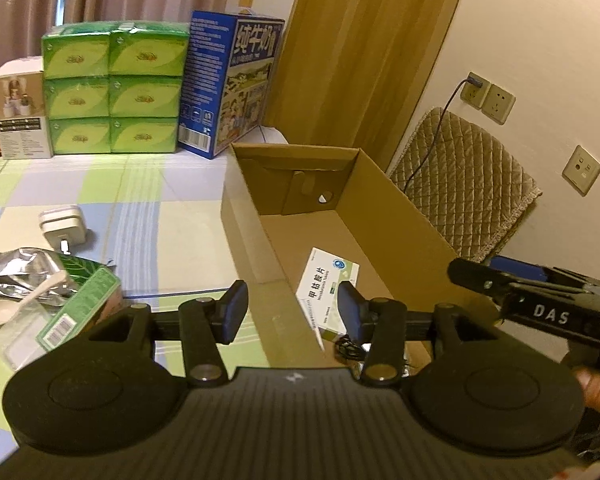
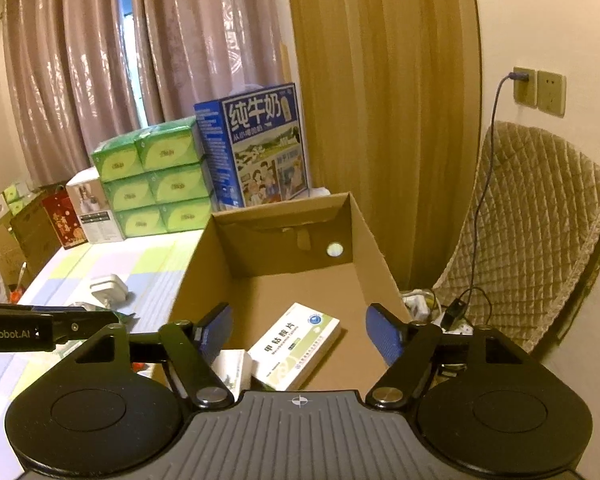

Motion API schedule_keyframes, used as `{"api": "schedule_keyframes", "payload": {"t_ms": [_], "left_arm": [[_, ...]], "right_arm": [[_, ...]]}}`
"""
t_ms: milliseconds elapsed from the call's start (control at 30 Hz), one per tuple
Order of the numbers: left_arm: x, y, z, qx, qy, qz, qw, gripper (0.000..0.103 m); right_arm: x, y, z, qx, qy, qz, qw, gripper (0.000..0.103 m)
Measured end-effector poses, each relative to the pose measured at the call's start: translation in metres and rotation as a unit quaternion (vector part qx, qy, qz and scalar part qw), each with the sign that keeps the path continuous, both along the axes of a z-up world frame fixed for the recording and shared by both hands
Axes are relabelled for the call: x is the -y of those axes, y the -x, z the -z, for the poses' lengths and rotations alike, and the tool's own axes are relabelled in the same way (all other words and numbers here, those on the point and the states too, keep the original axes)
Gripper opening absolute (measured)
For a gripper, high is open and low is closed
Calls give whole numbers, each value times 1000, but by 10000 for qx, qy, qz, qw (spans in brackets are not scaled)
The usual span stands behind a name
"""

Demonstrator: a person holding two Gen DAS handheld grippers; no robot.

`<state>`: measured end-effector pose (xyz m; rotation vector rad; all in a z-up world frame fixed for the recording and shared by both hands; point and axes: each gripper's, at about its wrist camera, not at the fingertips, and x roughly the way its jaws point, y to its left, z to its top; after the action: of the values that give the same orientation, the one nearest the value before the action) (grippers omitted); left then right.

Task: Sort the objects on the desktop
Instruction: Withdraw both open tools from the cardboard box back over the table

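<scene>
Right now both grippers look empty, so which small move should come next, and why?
Probably swing the left gripper left toward the white charger on the table. Both grippers are open and hold nothing, the medicine box already lies inside the cardboard box, and the charger, a foil bag and a spoon sit outside it, nearer the left gripper than the right gripper.

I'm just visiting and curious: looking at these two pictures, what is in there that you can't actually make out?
- Small white item beside the medicine box, right wrist view: the right gripper hides most of it.
- Dark tangle in the cardboard box, left wrist view: covered by the left gripper.
- Green packet, left wrist view: its near end sits behind the gripper.
- Fine print on the tissue packs: too small.
</scene>
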<state>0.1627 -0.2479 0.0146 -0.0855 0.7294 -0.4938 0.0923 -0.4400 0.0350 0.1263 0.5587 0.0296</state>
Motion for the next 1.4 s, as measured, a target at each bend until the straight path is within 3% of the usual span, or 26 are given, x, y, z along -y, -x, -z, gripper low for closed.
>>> {"api": "schedule_keyframes", "payload": {"t_ms": [67, 633, 1233, 1400], "left_arm": [[-8, 6, -4, 72, -22, -30, 10000, 52], [-94, 55, -41, 621, -245, -615, 9959, 95], [-208, 101, -49, 583, -614, -1535, 9845, 100], [-224, 113, -53, 623, -779, -1590, 9822, 100]], "right_arm": [[-7, 9, -5, 88, 29, -41, 9999, 84], [-87, 41, -21, 140, 206, -639, 9976, 101], [-162, 53, -14, 139, 142, -1456, 9891, 101], [-175, 55, -11, 132, 20, -1586, 9872, 101]]}}
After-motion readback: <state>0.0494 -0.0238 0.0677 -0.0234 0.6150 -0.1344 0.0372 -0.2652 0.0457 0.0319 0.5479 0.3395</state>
